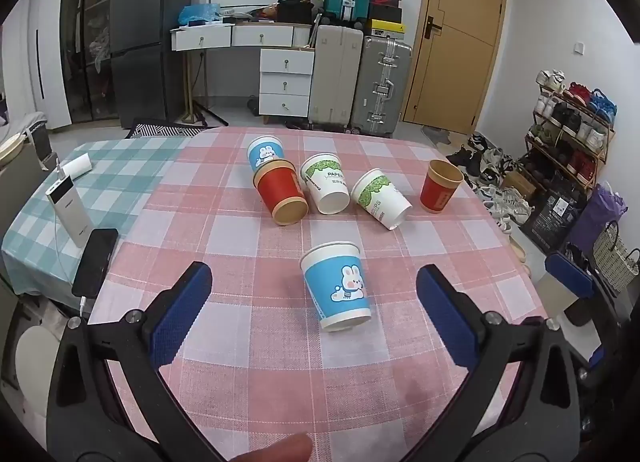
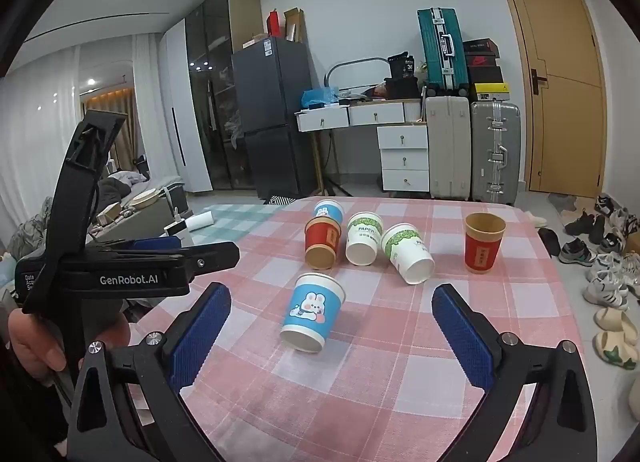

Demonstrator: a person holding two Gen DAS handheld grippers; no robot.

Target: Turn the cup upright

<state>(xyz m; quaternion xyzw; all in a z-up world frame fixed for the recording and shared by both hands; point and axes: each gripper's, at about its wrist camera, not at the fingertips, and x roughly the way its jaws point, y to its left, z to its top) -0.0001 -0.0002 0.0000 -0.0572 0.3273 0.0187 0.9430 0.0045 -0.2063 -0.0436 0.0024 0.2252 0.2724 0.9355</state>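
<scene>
Left hand-held gripper (image 1: 314,312) jaws spread wide, nothing held; right hand-held gripper (image 2: 330,332) same, wide apart and empty. Near blue bunny cup (image 1: 337,286) lies tipped on the pink checked tabletop (image 1: 248,362), between the pads in both views, touching neither. Behind it: second blue cup (image 1: 265,152), red cup (image 1: 281,196) and two white-green cups on their sides. Far red cup (image 1: 440,187) stands upright.

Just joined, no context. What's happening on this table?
A person holds two open grippers over a pink checked table, neither touching anything. The left gripper frames the nearest blue bunny-print paper cup; the right gripper points at it too. One red paper cup stands upright at the right. The cluster behind looks unflipped.
</scene>
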